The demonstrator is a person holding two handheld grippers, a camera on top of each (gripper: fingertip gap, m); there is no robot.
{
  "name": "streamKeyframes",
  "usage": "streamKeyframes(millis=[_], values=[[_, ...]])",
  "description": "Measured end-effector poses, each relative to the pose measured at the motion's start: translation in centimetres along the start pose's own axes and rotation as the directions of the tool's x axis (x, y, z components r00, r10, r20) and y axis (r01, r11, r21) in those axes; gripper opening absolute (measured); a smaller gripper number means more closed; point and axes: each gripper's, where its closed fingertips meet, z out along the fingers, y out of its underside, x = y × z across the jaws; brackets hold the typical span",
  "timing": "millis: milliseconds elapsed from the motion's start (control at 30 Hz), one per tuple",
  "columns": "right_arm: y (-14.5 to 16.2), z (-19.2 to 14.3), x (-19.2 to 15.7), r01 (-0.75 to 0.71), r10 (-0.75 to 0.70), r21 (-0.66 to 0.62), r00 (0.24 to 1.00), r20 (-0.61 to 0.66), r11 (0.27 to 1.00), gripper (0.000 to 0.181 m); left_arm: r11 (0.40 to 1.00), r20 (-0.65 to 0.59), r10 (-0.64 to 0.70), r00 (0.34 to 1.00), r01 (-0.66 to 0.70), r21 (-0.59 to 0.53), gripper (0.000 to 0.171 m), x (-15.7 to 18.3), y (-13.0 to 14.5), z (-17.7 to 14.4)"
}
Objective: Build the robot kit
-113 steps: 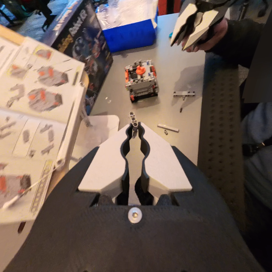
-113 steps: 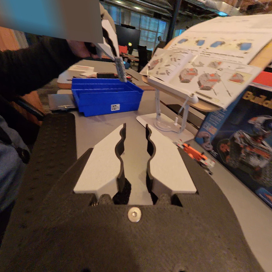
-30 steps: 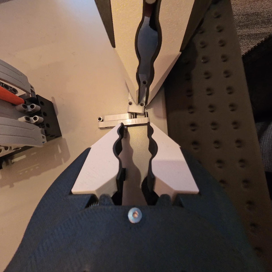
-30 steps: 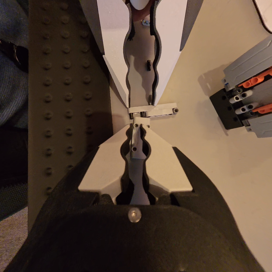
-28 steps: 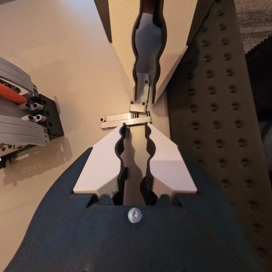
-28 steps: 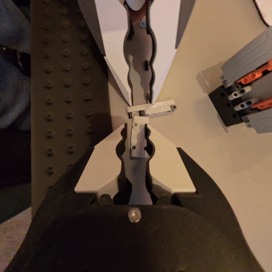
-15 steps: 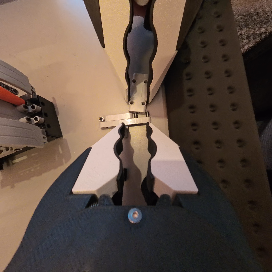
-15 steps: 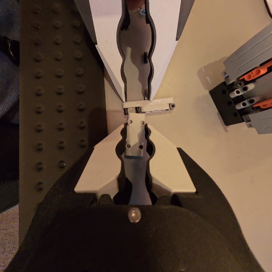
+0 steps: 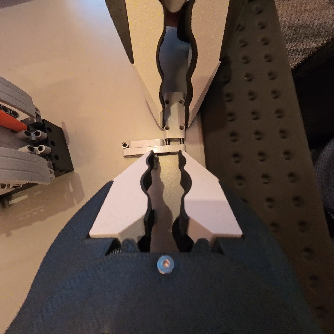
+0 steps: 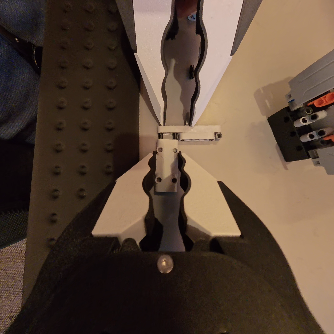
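Right wrist view alone shows a black pin (image 10: 191,72)

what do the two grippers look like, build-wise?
Both match: left gripper and right gripper each have two pale grey wedge fingers lined with wavy black pads, on a textured black printed body with one silver screw. No cables visible.

Black textured gripper (image 9: 165,153) bodies, white wavy-edged jaws, silver screws.
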Motion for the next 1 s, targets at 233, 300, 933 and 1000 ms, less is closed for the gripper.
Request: streamKeyframes(millis=[233, 300, 933, 1000], values=[[-0.12, 0.11, -0.18, -0.024, 0.025, 0.009, 0.999, -0.026, 1.0, 0.021, 0.999, 0.006, 0.037, 0.999, -0.037, 0.006, 0.0, 0.34, 0.05, 0.04], [-0.13, 0.12, -0.17, -0.024, 0.025, 0.012, 0.999, -0.035, 1.0, 0.021, 1.0, 0.005, 0.031, 1.0, -0.031, 0.003, 0.0, 0.12, 0.05, 0.05], [-0.2, 0.21, -0.26, -0.097, 0.098, 0.029, 0.994, -0.04, 0.995, 0.021, 1.0, 0.003, 0.012, 1.0, -0.012, 0.014, 0.0, 0.3, 0.04, 0.03], [-0.21, 0.23, -0.23, -0.099, 0.101, 0.031, 0.994, -0.046, 0.995, 0.021, 1.0, 0.001, 0.004, 1.0, -0.004, 0.014, 0.0, 0.29, 0.03, 0.03]])
